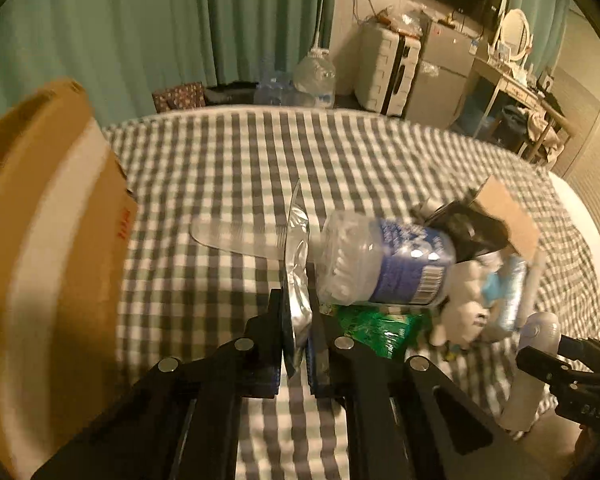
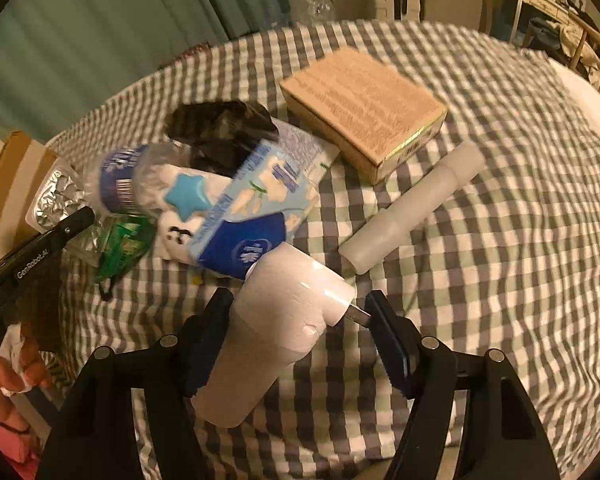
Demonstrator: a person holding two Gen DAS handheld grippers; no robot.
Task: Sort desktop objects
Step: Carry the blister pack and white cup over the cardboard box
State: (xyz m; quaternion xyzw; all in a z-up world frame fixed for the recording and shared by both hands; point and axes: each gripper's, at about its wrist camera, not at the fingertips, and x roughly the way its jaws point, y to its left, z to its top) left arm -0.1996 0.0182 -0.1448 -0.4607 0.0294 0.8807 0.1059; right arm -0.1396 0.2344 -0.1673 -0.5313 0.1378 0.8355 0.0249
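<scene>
Pointing steeply down at the bed, the left gripper (image 1: 298,344) has its jaws clenched on a silver foil blister pack (image 1: 296,272), which stands on edge between them, lifted clear of the cloth. The right gripper (image 2: 300,332) also tilts downward; its jaws straddle a white cylindrical device with a small metal tip (image 2: 276,328), the left pad against the body and the right pad just beside the tip, and whether they press cannot be told. A hand (image 2: 4,376) shows at the lower left of the right wrist view.

One clear plastic jar of cotton swabs with a blue label (image 1: 384,264), one green wrapper (image 1: 376,328), one white plush toy (image 1: 464,304), one blue-and-white tissue packet (image 2: 256,208), one black crumpled object (image 2: 220,124), one tan cardboard box (image 2: 364,108) and one white plastic tube (image 2: 412,208) lie on the grey-and-white checked bedsheet (image 1: 220,160). One large brown carton (image 1: 48,240) stands at the left.

Green curtains (image 1: 140,20), a white suitcase (image 1: 384,68) and a dressing table (image 1: 512,80) stand beyond.
</scene>
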